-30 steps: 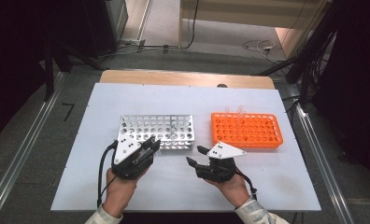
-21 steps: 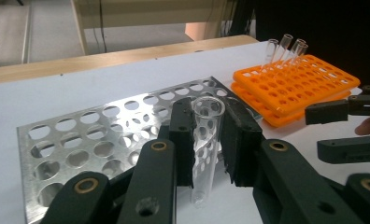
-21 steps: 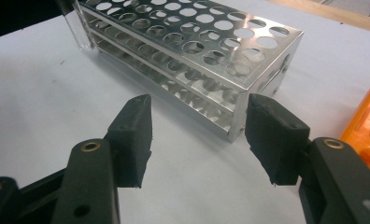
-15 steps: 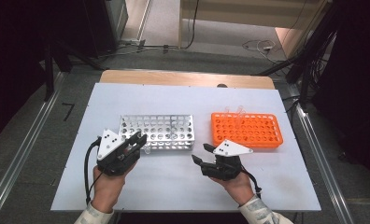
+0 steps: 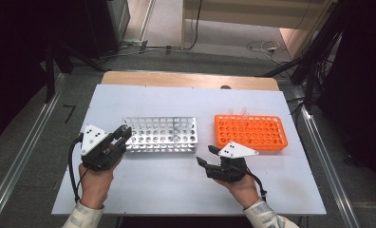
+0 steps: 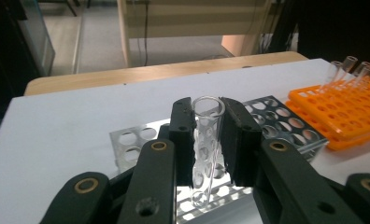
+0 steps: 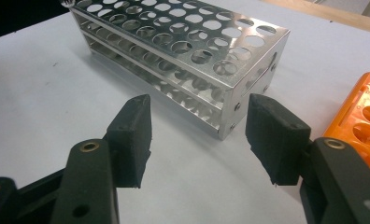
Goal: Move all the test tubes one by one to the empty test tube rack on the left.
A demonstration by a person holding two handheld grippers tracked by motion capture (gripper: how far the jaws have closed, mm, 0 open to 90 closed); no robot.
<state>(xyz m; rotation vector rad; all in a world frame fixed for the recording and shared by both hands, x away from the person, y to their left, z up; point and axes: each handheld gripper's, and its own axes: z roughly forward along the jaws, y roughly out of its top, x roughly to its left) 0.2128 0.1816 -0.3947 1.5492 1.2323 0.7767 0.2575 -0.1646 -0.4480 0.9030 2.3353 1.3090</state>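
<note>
Beside the metal rack [image 5: 161, 134], a clear test tube [image 6: 205, 149] was pinched upright by the left gripper [image 6: 206, 140]; the right gripper [image 7: 198, 140] was held spread, its jaws having just been opening, empty.

A white table [image 5: 143, 102] with a wooden far edge stands on grey floor [image 5: 29, 137]; dark surroundings; cables [image 5: 259, 46] beyond.

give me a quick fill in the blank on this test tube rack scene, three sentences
1. The left gripper is shut on a clear ____.
2. The rack with glass tubes standing in it is coloured ____.
3. The right gripper points at a corner of the ____ rack, jaws open with nothing between them.

Missing words: test tube; orange; metal
</note>
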